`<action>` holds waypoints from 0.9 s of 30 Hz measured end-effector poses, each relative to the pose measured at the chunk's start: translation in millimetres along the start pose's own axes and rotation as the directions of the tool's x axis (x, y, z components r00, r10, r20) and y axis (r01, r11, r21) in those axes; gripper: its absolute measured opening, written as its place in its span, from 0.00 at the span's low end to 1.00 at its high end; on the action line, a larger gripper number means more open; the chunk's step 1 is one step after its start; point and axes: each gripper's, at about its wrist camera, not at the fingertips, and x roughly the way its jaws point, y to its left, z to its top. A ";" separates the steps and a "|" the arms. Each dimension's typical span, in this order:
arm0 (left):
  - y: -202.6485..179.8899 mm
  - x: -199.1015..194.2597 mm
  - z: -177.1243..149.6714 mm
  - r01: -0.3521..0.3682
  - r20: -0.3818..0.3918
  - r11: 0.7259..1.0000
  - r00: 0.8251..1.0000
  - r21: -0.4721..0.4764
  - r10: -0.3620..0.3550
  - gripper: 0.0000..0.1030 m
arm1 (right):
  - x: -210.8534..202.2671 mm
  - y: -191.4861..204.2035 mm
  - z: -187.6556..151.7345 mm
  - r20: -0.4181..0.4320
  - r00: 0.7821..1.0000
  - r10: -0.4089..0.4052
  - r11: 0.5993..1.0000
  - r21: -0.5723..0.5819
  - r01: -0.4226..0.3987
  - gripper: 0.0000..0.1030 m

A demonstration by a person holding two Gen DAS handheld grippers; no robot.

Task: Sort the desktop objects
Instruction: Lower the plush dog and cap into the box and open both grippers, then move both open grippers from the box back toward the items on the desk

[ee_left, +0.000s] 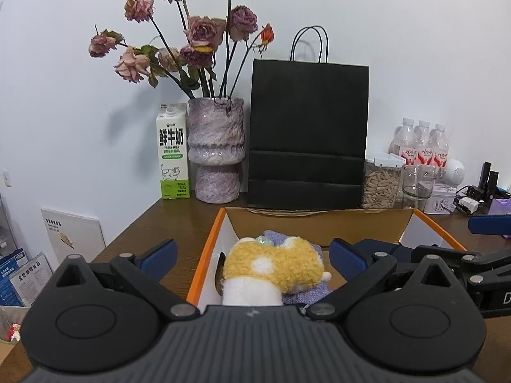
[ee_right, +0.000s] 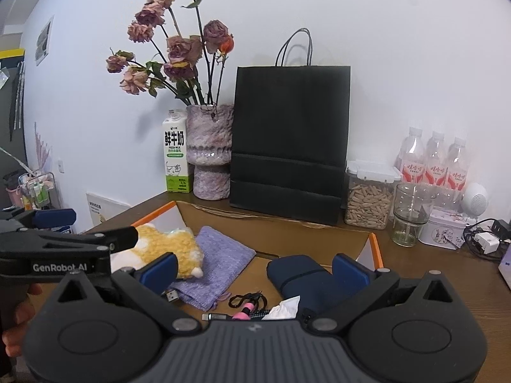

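On the table (ee_right: 447,265) sat an orange-edged cardboard box (ee_right: 319,233) holding a purple pouch (ee_right: 220,258) with a yellow plush toy (ee_left: 278,265) on it. Both the left hand-held gripper (ee_left: 252,250) and right hand-held gripper (ee_right: 255,269) hovered spread wide, empty.

Left gripper (ee_left: 252,252) is hovering over the orange-edged cardboard box (ee_left: 204,255), jaws standing wide apart, blue pads (ee_left: 159,253) flanking but not touching the fluffy yellow-and-white plush toy (ee_left: 274,266). The plush is lying on a lavender knitted cloth (ee_left: 306,290) inside the box. The second gripper (ee_left: 472,261) is entering at the right edge. Behind the box, on the brown wooden desk (ee_left: 166,223), a green-and-white milk carton (ee_left: 172,153), a mottled purple ceramic vase (ee_left: 217,150) of dried roses and a black paper bag (ee_left: 308,134) are standing in a row.
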 end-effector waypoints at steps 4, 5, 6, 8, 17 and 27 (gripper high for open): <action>0.3 -14.6 -0.3 -0.001 0.013 1.000 1.000 0.001 0.001 1.00 | -14.1 3.6 -0.7 0.009 1.000 -0.004 1.000 -0.004 0.004 1.00; 0.3 -19.1 -0.7 -0.001 0.016 1.000 1.000 0.000 0.001 1.00 | -18.1 4.7 -1.2 0.011 1.000 -0.005 1.000 -0.005 0.005 1.00; 0.4 -22.1 -0.6 -0.002 0.018 1.000 1.000 0.000 0.002 1.00 | -21.9 5.9 -1.0 0.012 1.000 -0.006 1.000 -0.007 0.006 1.00; 0.6 -30.7 -1.7 -0.006 0.024 1.000 1.000 -0.001 0.006 1.00 | -29.8 7.8 -2.2 0.015 1.000 -0.009 1.000 -0.012 0.009 1.00; 4.5 -67.4 -7.2 -0.001 0.039 1.000 0.999 0.000 0.001 1.00 | -70.2 18.3 -7.8 0.032 0.999 -0.014 1.000 -0.023 0.015 1.00; 4.9 -102.3 -27.8 -0.001 -0.006 1.000 1.000 0.003 0.001 1.00 | -110.4 22.2 -31.5 0.016 1.000 -0.024 1.000 -0.009 0.024 1.00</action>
